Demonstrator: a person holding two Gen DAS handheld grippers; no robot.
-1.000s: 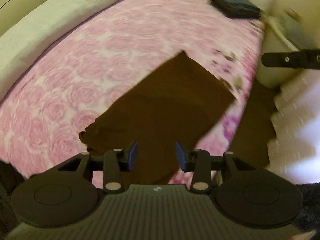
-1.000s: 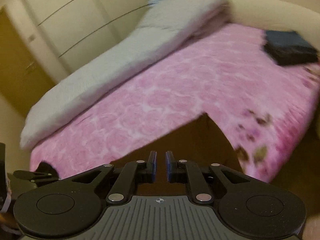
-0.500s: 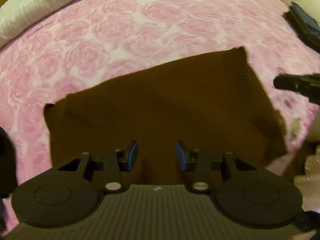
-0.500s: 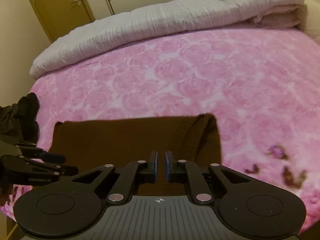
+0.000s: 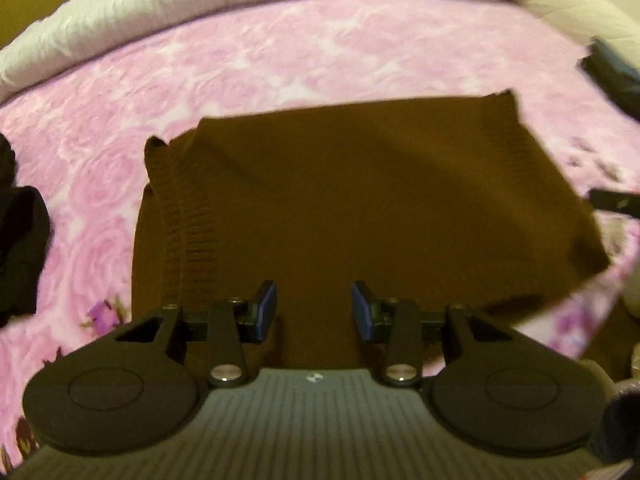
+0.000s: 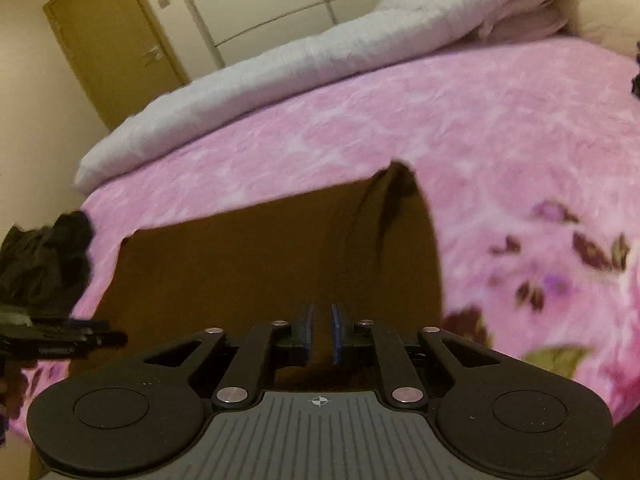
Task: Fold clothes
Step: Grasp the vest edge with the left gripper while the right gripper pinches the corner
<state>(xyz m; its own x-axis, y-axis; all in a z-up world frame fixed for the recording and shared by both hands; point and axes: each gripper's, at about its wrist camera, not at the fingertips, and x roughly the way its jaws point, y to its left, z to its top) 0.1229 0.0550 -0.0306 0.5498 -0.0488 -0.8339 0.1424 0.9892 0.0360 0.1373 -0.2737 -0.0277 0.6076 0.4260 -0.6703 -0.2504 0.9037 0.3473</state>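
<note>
Your left hand-held gripper stands half open, holding nothing, over the brown sweater's near edge. The sweater lies flat on the pink bed. Your right hand-held gripper is nearly shut; a hold cannot be told. Step: laying out. Next calls for gripping an edge to fold.

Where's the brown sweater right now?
The brown sweater lies on the pink bedspread at the near edge of the bed, just ahead of both grippers, with dark clothes to its left.
</note>
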